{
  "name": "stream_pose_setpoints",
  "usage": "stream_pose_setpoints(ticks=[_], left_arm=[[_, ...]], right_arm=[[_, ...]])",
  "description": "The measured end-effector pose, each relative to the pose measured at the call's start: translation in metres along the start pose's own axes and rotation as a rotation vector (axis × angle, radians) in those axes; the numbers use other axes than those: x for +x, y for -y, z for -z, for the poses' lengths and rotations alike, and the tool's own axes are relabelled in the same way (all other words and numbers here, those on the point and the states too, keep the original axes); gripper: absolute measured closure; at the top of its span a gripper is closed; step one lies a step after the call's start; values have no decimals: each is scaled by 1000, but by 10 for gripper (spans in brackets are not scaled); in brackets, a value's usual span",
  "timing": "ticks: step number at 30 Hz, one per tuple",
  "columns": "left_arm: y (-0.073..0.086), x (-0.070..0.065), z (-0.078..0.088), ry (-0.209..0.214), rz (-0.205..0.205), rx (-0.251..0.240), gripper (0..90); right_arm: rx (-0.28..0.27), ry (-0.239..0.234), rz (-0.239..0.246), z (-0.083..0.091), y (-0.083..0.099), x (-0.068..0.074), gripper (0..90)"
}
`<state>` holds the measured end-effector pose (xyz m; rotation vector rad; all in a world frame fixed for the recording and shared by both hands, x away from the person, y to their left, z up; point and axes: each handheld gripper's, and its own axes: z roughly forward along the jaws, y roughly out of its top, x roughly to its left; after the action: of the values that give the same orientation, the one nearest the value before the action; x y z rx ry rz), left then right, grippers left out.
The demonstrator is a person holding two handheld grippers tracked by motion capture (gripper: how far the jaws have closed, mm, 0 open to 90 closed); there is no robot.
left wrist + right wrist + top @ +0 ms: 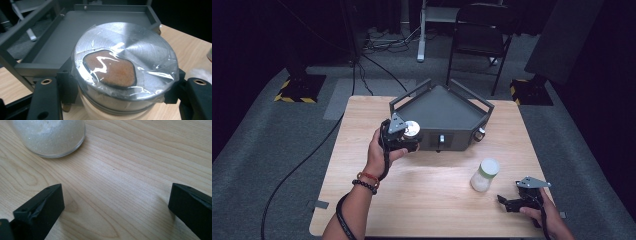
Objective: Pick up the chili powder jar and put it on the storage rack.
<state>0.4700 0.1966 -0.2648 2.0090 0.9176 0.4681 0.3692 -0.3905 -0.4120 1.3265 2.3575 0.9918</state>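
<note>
Light wooden table (pixel 427 200) with a dark grey five-sided metal tray with raised rails (pixel 447 107) sitting at the far middle. Nearer, right of centre, a clear glass jar of white granules with a pale lid (pixel 484 175) stands upright on the bare wood.

Left gripper (pixel 404 137) is clamped on a small round jar with a shiny metal lid wrapped in clear film (pixel 125 65), a rust-brown patch showing under the film. It is held off the table, right against the tray's near-left corner; can't tell if it touches the rail.

Right gripper (pixel 512 202) is low over the table near the front right edge, jaws spread wide with nothing between them, the glass jar near but apart from them.

Risks, my read:
- Film on the lid looks slick; grip sits at the lid rim, so the jar could slip or twist out if tilted.
- Lifting over the rail too low would knock the jar on it.
- Right gripper swinging left could tip the glass jar.

Pose: left forearm reaches forward from bottom centre, wrist cocked up, hand wrapped round the gripper body. Right hand low at the bottom right, gripper pointing left.
</note>
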Motion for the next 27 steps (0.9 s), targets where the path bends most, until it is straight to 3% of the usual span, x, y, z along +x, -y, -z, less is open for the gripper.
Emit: stream_pose_setpoints(ticks=[15, 27], left_arm=[[-32, 0, -3, -14, 4, -47, 322], [-53, 4, -21, -31, 10, -64, 322]], right_arm=[[0, 0, 0, 0, 0, 0, 1], [0, 0, 0, 0, 0, 0, 1]])
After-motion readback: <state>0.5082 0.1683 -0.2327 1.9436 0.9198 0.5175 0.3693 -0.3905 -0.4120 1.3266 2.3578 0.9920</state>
